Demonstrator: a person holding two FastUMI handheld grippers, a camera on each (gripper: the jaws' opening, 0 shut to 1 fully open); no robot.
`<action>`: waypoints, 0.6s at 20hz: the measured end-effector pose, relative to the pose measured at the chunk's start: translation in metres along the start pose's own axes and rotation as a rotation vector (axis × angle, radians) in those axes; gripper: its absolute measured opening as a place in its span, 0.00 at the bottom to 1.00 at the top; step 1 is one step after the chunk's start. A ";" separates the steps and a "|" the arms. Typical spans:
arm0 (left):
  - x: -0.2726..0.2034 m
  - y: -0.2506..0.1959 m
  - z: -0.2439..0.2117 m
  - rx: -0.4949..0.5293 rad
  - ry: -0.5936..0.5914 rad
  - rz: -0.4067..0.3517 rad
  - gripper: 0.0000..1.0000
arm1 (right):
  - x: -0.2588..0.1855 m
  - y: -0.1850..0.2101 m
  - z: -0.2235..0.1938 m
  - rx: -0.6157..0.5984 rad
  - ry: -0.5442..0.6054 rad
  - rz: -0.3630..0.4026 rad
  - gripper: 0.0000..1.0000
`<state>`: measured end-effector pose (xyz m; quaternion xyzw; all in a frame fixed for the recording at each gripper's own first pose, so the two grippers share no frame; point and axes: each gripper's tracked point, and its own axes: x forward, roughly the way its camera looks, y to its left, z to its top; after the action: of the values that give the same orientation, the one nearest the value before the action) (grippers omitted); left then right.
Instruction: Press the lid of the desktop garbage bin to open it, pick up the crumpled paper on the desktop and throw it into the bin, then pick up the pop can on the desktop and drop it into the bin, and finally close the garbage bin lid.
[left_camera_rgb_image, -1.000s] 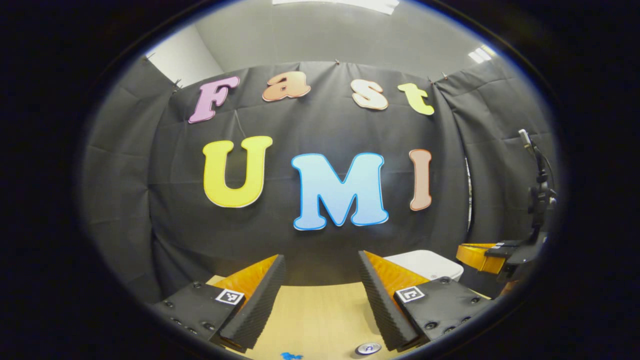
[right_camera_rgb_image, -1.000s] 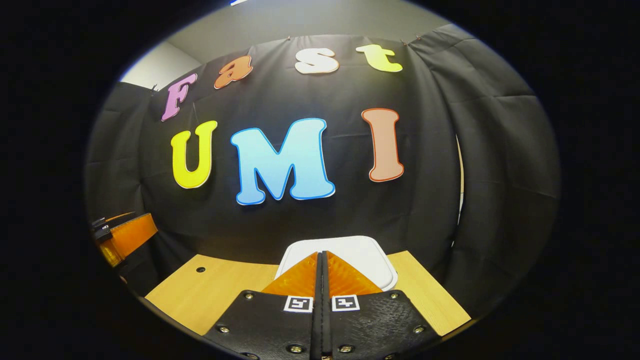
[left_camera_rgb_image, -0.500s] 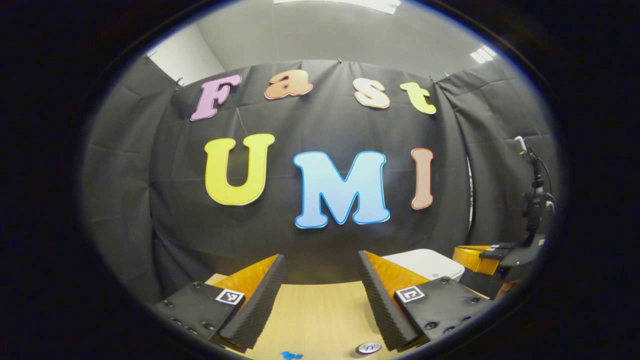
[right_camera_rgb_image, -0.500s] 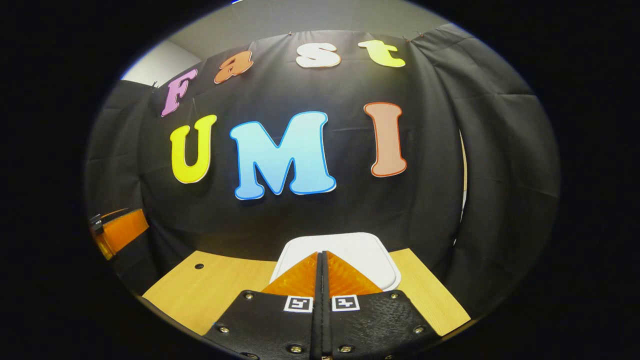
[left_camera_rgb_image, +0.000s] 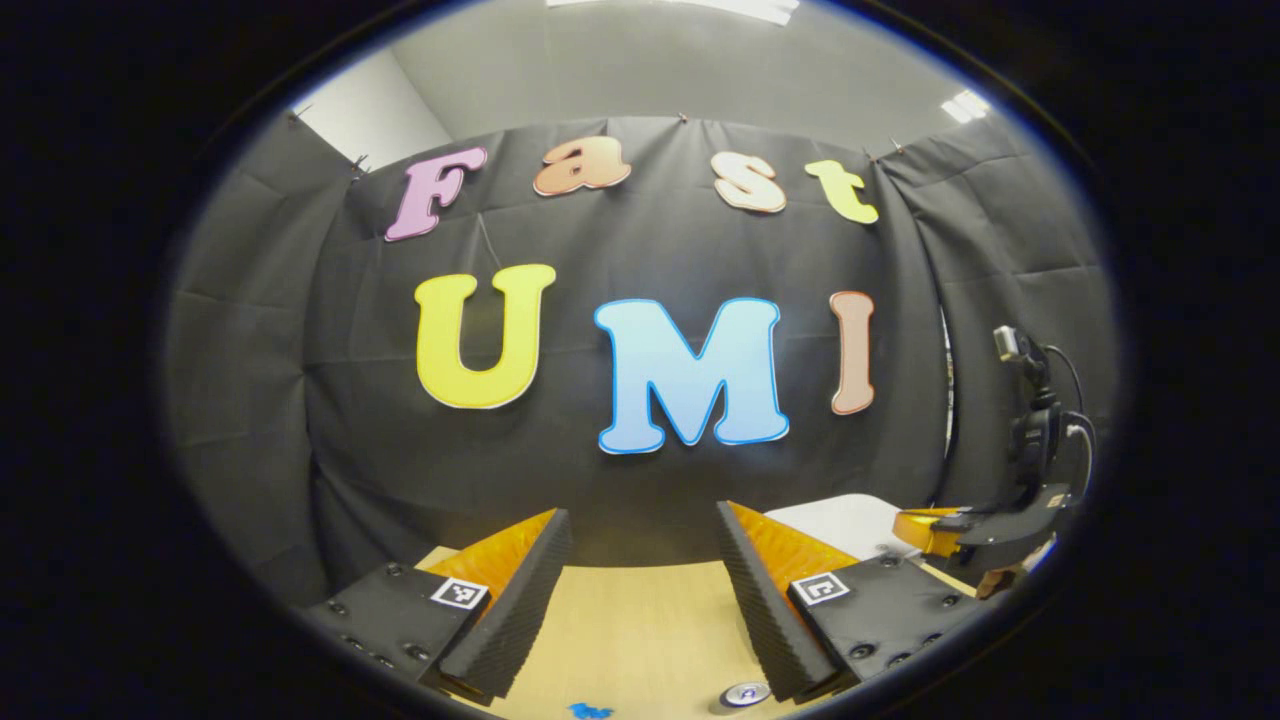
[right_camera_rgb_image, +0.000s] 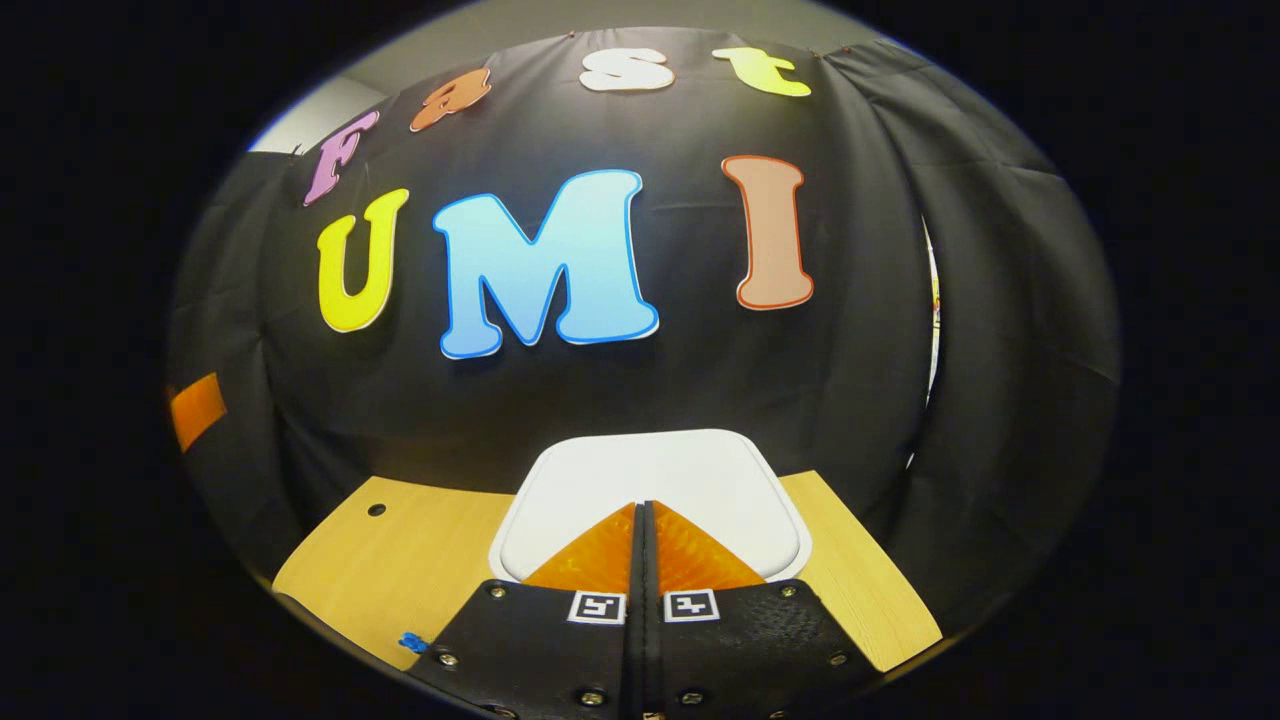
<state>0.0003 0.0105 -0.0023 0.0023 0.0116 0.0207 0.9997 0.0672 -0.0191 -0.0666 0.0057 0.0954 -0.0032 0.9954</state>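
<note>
Left gripper view: the left gripper (left_camera_rgb_image: 640, 560) has its two fingers spread wide apart, holding nothing and touching nothing, with bare wooden desktop (left_camera_rgb_image: 640, 630) showing in the gap between them. At the lower edge of the desktop lie a small blue mark (left_camera_rgb_image: 590, 711) and the round silver top of the pop can (left_camera_rgb_image: 745, 693), just beside the inner edge of the right-hand finger. Past that finger, the white lid of the garbage bin (left_camera_rgb_image: 835, 520) lies flat and closed near the black cloth wall (left_camera_rgb_image: 300, 400). Farther to the right, the right gripper (left_camera_rgb_image: 925, 528) reaches in over the bin's far edge; whether it touches the lid cannot be told from here.

Right gripper view: the right gripper (right_camera_rgb_image: 645, 540) has its fingers pressed together with only a thin seam between them, pinching nothing. Their tips sit over the near part of the closed white lid (right_camera_rgb_image: 650, 470), and contact cannot be confirmed. The bin stands on the desktop (right_camera_rgb_image: 400, 560) close to the cloth wall (right_camera_rgb_image: 980, 350). A small hole (right_camera_rgb_image: 376, 509) marks the desktop to the left, and a blue mark (right_camera_rgb_image: 410, 641) lies at its near edge.
</note>
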 end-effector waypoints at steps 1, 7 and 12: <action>0.001 0.001 -0.001 -0.001 0.003 0.002 0.95 | 0.002 -0.001 -0.005 0.000 0.011 0.001 0.00; 0.003 0.003 -0.006 -0.005 0.016 0.009 0.94 | 0.007 -0.001 -0.023 0.029 0.051 0.006 0.00; 0.005 0.004 -0.008 -0.009 0.020 0.011 0.94 | 0.009 -0.001 -0.025 0.019 0.056 0.000 0.00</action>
<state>0.0049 0.0151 -0.0100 -0.0023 0.0218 0.0261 0.9994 0.0710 -0.0197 -0.0932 0.0154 0.1233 -0.0039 0.9922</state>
